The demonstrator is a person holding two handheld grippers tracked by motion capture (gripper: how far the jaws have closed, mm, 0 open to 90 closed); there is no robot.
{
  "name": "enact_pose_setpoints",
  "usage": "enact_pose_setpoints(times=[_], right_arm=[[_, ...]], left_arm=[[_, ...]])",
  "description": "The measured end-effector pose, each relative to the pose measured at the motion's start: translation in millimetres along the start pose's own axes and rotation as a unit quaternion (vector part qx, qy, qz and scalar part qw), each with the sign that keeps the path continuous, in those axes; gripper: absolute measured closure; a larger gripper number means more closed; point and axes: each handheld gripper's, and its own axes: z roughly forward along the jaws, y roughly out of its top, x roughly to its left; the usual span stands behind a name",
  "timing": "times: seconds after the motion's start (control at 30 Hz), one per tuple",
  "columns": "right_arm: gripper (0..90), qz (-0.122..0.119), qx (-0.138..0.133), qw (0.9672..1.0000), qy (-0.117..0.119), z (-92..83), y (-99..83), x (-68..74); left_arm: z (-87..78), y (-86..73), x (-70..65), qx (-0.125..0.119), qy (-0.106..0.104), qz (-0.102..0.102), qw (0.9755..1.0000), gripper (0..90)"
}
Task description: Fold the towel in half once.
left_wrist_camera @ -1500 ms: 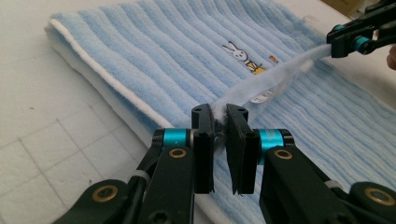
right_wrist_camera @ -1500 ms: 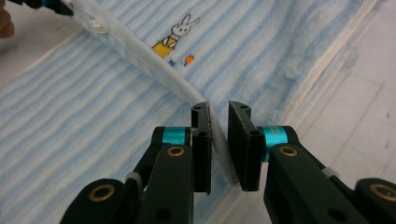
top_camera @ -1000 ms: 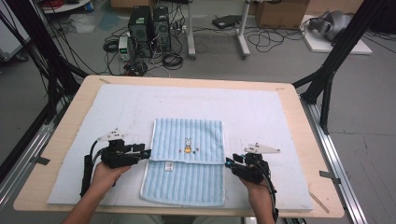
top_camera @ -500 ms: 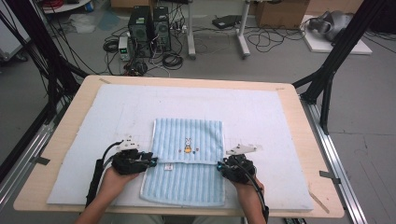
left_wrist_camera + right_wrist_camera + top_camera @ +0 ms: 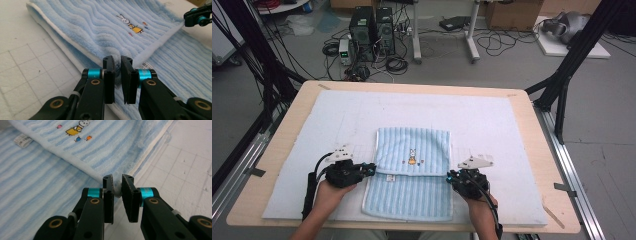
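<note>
A light blue striped towel point(image 5: 412, 150) lies on the white mat, its far half folded over toward me, with a small rabbit picture point(image 5: 412, 156) on top. My left gripper point(image 5: 371, 169) is at the flap's near left corner. In the left gripper view it point(image 5: 117, 67) is shut on a pinch of the towel point(image 5: 100, 25). My right gripper point(image 5: 451, 176) is at the flap's near right corner. In the right gripper view it point(image 5: 117, 187) pinches the towel's point(image 5: 112, 142) corner between nearly closed jaws. The right gripper's tips point(image 5: 197, 18) also show far off in the left gripper view.
A white gridded mat point(image 5: 492, 125) covers most of the wooden table point(image 5: 543, 150). The towel's lower layer point(image 5: 409, 200) reaches nearly to the mat's front edge. Black frame legs point(image 5: 562, 85) stand at the right, and computers and cables point(image 5: 372, 30) sit on the floor beyond the table.
Both hands moved inward to the towel, the left gripper to the right and the right gripper to the left. They now sit on the flap's two near corners. The towel has not shifted.
</note>
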Motion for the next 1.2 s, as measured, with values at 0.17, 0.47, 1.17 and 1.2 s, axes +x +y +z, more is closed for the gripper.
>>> enact_pose_setpoints(times=[0.17,0.47,1.17,1.2], right_arm=[[80.1,-0.004,-0.005,0.9998,0.017,-11.8,-4.2,5.4],[80.1,-0.005,-0.004,0.9988,0.048,-33.0,-21.6,17.8],[46.2,0.058,-0.045,0.9972,0.016,-32.4,-21.0,-3.3],[46.7,0.06,-0.05,0.9969,0.011,-29.4,-18.4,-6.7]], left_arm=[[-12.6,-2.7,-4.6,-0.007,-0.02,0.001,0.9998,81.6],[-25.8,-18.9,-15.0,0.002,-0.052,-0.001,0.9986,80.9],[-24.0,-5.4,3.5,-0.024,-0.006,-0.028,0.9993,44.0],[-22.3,-2.1,5.8,-0.027,-0.002,-0.029,0.9992,43.9]])
